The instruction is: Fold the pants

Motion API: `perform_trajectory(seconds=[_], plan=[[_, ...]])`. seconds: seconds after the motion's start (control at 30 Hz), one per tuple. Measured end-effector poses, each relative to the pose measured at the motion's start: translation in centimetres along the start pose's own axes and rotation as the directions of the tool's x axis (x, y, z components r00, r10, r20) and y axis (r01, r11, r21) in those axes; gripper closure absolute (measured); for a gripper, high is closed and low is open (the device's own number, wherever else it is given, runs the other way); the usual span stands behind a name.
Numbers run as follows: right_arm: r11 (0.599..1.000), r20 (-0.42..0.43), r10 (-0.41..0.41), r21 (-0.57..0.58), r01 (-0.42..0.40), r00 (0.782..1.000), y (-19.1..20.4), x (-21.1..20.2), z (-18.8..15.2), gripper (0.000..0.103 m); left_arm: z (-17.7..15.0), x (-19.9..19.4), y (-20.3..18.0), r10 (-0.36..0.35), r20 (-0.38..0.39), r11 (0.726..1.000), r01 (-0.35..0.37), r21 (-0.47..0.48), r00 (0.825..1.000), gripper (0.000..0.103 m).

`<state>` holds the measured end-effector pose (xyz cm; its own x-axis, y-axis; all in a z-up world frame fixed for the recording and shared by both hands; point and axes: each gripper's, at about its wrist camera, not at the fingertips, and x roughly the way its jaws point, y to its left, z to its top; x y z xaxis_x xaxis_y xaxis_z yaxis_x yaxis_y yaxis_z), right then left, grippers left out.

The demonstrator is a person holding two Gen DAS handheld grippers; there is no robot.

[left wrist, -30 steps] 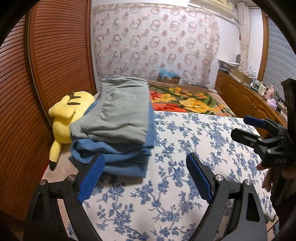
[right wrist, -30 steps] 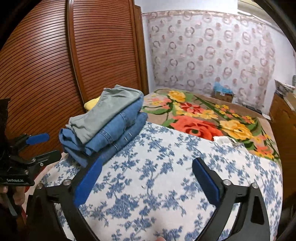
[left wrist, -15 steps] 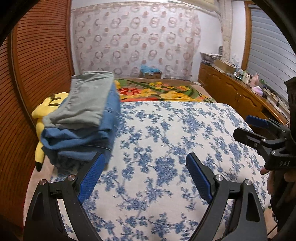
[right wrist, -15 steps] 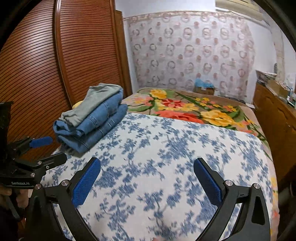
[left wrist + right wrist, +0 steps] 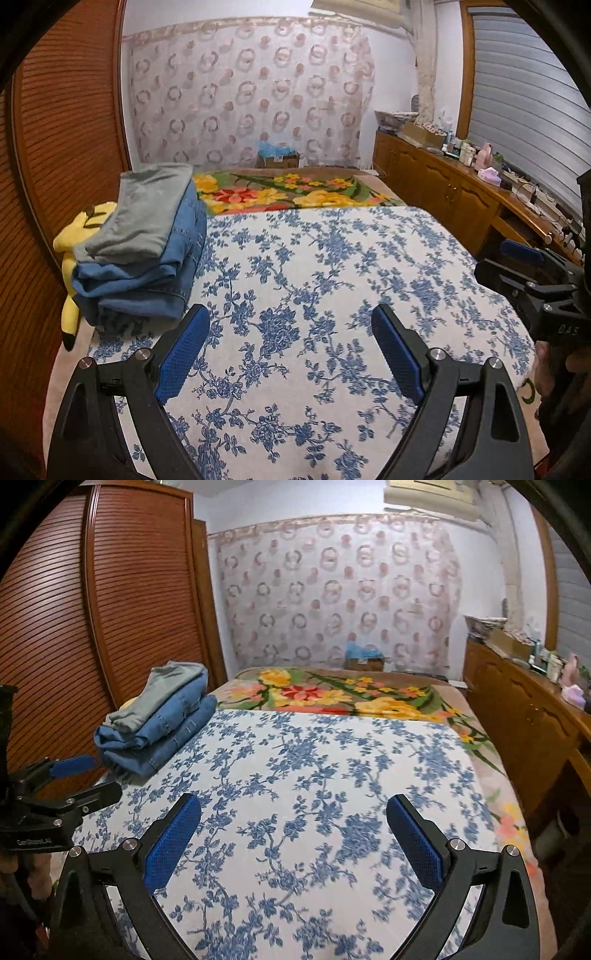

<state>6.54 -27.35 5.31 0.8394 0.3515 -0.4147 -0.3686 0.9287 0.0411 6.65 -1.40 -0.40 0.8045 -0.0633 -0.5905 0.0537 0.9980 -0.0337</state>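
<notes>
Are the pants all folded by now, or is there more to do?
Three folded pairs sit stacked at the bed's left edge, grey on top of two denim. The left gripper and right gripper are both open and empty. No unfolded pants lie on the floral sheet.

Soft indoor light, fisheye-bent edges, perhaps slight motion blur
</notes>
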Motion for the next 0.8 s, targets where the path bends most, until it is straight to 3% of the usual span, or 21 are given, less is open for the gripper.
perform_trajectory(seconds=[0.37,0.8], plan=[[1.0,0.094,-0.025,0.008,0.024,0.995,0.9,-5.5,0.1,0.002,1.5,-4.3,-0.7,-0.001,0.086,1.0,0.0,0.01,0.996,0.013],[0.998,0.16,-0.059,0.008,0.059,0.985,1.4,-7.2,0.0,0.002,2.9,-8.4,-1.4,-0.005,0.177,1.0,0.0,0.028,0.984,0.013]])
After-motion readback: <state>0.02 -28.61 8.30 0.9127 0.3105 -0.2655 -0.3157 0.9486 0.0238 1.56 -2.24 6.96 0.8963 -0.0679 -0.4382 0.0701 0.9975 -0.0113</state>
